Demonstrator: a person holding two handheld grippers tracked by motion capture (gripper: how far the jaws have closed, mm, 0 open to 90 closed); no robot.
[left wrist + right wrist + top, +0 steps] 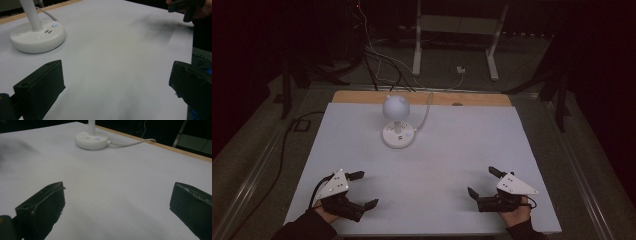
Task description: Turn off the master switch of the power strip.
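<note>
My fingers [41,87] on the left gripper [356,190] are matte black blocks, square-edged, standing wide apart with nothing between them; those [42,205] on the right gripper [482,183] are likewise spread wide and empty, their pads faintly ridged.

The table [452,150] is the largest item: a broad, flat rectangle covered in a pale, smooth, matte sheet, with a strip of bare light wood [362,97] exposed along its far edge. The surface shows soft grey shadow in the left gripper view, no marks otherwise.

The desk lamp [397,122] stands upright at the far centre of the table, well apart from both grippers and roughly between their lines of approach. It is white, smooth plastic: a rounded, bulb-like head [396,106] above a slim cylindrical stem [31,15], seated in a low round base [37,37] with softened edges. The base carries a small lit button [54,25] and two narrow slots beside it.

A white cord [130,143] leaves the base, curves across the sheet and passes over the wooden edge.

Both grippers sit low at the near edge, left and right, each carrying a grey three-cornered plate [335,184] on top; my hands grip them from behind.
</note>
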